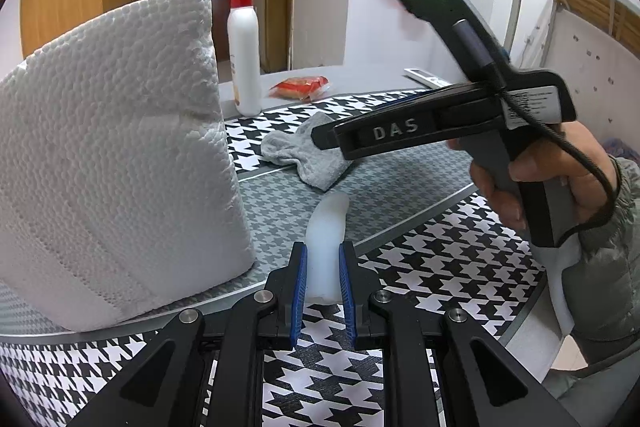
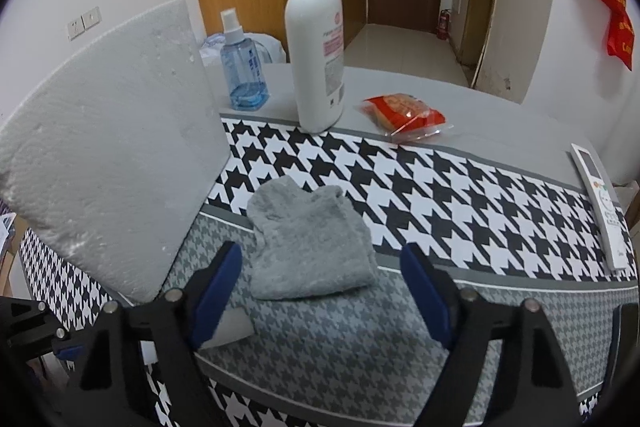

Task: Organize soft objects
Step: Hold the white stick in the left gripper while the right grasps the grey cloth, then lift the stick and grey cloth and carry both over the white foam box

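**Left wrist and right wrist views: one pair of tongs pinched on a pale strip, the other wide over a grey cloth**

Left wrist view: the left tongs point(image 1: 323, 269) are almost closed, their blue pads pressing both sides of a pale, translucent soft strip point(image 1: 326, 227) that runs forward from between them onto the houndstooth mat point(image 1: 420, 259) covering the counter. Just left of these tongs stands a big white foam block point(image 1: 116, 155), its base close beside the left pad. Ahead of the strip's far end lies a crumpled grey cloth point(image 1: 304, 151). To the right and higher up, a person's hand point(image 1: 536, 183) grips the handle of the right tongs' black body, whose front reaches over the cloth. Far ahead stand a white pump bottle point(image 1: 243, 47) and a red snack packet point(image 1: 300, 87).

Right wrist view: the right tongs point(image 2: 320, 267) stand wide apart with nothing gripped; the pads touch nothing. The grey cloth point(image 2: 308, 247) lies on the mat between and just ahead of the two pads, nearer the left one. The foam block point(image 2: 104, 147) rises left of the tongs. Beyond the cloth are the pump bottle point(image 2: 316, 55), a blue spray bottle point(image 2: 243, 67) and the snack packet point(image 2: 404, 113); a white remote point(image 2: 600, 203) lies far right.
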The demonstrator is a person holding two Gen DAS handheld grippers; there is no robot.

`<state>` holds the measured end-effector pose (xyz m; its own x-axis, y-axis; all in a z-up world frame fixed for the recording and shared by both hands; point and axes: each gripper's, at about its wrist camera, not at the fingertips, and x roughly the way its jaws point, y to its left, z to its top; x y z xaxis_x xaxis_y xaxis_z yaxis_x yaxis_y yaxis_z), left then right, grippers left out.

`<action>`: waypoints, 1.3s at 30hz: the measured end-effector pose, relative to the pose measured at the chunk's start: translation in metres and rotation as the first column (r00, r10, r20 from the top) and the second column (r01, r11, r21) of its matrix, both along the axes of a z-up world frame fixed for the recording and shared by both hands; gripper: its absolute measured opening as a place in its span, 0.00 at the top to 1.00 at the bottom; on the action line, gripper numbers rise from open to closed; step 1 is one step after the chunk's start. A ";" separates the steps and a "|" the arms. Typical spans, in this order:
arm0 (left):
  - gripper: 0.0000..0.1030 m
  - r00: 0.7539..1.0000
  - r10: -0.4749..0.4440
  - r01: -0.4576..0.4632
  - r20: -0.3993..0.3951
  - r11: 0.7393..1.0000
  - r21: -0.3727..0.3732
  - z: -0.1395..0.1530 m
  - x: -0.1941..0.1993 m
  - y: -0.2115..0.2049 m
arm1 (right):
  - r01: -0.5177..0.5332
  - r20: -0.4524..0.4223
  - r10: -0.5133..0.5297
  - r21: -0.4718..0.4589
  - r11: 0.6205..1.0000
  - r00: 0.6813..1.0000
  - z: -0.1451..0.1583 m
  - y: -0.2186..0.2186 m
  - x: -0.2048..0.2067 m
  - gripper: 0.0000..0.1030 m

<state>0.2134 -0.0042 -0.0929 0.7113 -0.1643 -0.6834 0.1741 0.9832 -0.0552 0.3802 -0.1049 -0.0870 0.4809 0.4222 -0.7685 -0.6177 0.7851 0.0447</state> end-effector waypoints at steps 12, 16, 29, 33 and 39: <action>0.83 1.000 0.004 -0.004 -0.005 1.000 -0.004 -0.002 0.002 0.006 | -0.002 -0.031 0.001 -0.058 0.998 1.000 -0.027 0.009 0.009 0.47; 0.83 1.000 0.004 -0.004 -0.008 1.000 -0.006 -0.003 0.002 0.007 | -0.006 -0.023 0.005 -0.069 0.998 1.000 -0.027 0.009 0.007 0.50; 0.83 1.000 0.023 -0.023 -0.011 1.000 -0.015 -0.003 0.000 0.012 | -0.031 -0.011 0.030 -0.056 0.998 0.999 -0.029 0.013 -0.001 0.83; 0.83 1.000 0.020 -0.020 0.003 1.000 -0.016 0.000 -0.005 0.014 | -0.003 0.004 0.003 -0.023 1.000 1.000 -0.019 -0.002 -0.008 0.83; 0.83 0.999 0.016 -0.015 0.032 1.000 -0.019 0.007 -0.016 0.014 | 0.045 0.035 -0.046 0.029 0.999 0.998 -0.004 -0.024 -0.026 0.83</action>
